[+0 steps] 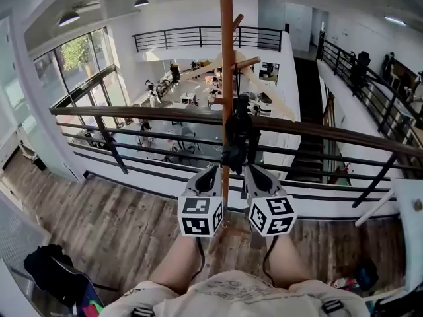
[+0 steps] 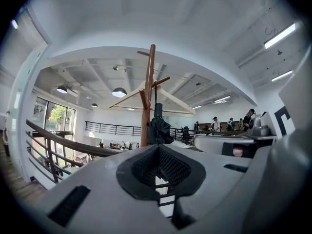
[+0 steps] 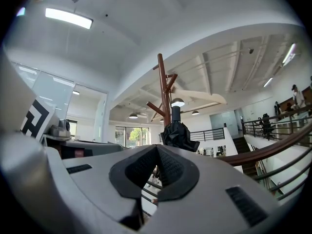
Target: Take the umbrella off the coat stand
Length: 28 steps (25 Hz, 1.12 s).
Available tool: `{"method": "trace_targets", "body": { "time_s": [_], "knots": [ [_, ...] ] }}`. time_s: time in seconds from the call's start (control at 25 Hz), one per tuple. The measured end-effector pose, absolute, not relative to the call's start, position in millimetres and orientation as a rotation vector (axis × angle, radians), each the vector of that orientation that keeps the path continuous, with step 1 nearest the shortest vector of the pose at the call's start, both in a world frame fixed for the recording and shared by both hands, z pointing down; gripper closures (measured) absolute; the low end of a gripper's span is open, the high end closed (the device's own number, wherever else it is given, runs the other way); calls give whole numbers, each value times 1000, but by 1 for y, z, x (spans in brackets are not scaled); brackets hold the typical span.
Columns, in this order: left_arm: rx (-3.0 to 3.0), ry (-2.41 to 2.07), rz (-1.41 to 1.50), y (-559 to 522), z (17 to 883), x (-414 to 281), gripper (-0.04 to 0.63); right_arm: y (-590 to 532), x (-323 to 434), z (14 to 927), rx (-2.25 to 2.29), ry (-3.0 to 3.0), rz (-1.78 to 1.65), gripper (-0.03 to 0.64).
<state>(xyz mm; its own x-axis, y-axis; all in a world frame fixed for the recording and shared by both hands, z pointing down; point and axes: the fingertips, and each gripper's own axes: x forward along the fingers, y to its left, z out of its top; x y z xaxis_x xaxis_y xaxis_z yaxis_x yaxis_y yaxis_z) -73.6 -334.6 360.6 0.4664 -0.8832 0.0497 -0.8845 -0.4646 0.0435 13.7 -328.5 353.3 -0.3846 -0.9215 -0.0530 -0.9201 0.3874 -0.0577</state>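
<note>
Left claw [image 1: 211, 174] and right claw [image 1: 255, 176] are sitting side by side, each with its jaws pressed together on nothing and pointing level at the folded black umbrella [image 1: 239, 137]. The umbrella is hanging just ahead of both tips, seemingly untouched, against the pole of the wooden coat stand [image 1: 227, 58], and beyond it a railing [image 1: 132, 113] is running across. The reach appears to be the step in hand. The next move is likely calling for a claw to open, close round the umbrella's bundled canopy and lift it clear of its peg.
</note>
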Motion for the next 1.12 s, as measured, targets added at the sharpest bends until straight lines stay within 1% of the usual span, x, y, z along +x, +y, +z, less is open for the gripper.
{"method": "trace_targets", "body": {
  "time_s": [0.28, 0.72, 0.76, 0.84, 0.92, 1.0, 1.12],
  "knots": [
    [2624, -1580, 46, -363, 366, -79, 591, -365, 25, 348, -1729, 2510, -58, 614],
    [2589, -1645, 36, -390, 357, -65, 591, -409, 40, 302, -1642, 2501, 19, 613],
    [2586, -1655, 37, -392, 358, -65, 591, -413, 40, 297, -1620, 2512, 35, 607],
    [2569, -1676, 30, -397, 359, -66, 591, -426, 36, 290, -1552, 2557, 56, 522],
    [2545, -1693, 25, -401, 362, -69, 591, -442, 32, 286, -1499, 2603, 43, 469],
    [2531, -1706, 26, -404, 364, -71, 591, -459, 30, 283, -1490, 2623, 26, 443],
    [2524, -1720, 32, -409, 365, -72, 591, -477, 31, 279, -1538, 2620, 40, 436]
  ]
}}
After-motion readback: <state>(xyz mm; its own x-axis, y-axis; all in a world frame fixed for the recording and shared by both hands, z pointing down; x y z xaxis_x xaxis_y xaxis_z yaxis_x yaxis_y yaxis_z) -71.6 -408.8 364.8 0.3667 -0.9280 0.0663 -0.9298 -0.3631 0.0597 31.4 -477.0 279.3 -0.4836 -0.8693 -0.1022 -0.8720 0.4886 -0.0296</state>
